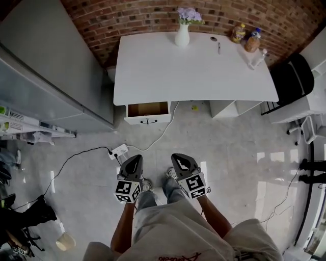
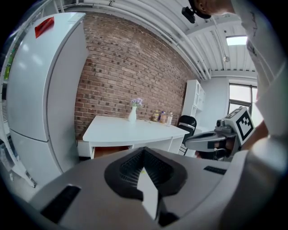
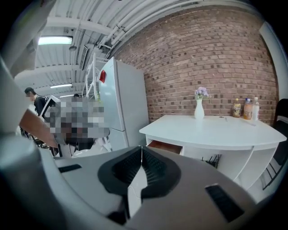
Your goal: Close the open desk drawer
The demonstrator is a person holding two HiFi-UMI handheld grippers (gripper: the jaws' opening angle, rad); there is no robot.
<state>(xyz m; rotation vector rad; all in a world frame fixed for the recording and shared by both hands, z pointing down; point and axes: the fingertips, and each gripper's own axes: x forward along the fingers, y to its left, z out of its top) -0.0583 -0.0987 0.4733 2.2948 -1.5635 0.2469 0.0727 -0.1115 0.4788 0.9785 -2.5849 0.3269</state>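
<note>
White drawer (image 1: 148, 113): rigid, likely light; push its front by the handle (image 1: 148, 122).
Tongs: your left tongs (image 1: 135, 158) and right tongs (image 1: 178, 156) both closed, empty.

**Q:** What kind of place is pictured here?

**A:** A loft-style workspace, part home office, part test lab. A red brick wall (image 1: 153, 15) backs a white desk (image 1: 193, 76), while bare pipes (image 3: 121, 24) and a strip light (image 3: 55, 40) hang under an unfinished ceiling.

**Q:** What gives it the lab look?

**A:** A tall white fridge (image 2: 40, 90) stands right beside the desk. A power strip (image 1: 119, 151) lies out on the glossy grey floor (image 1: 234, 153), and shelves of equipment (image 1: 25, 127) crowd the left edge. A flower vase (image 1: 182, 34), bottles (image 1: 245, 38) and a black chair (image 1: 291, 79) supply the office touch.
</note>
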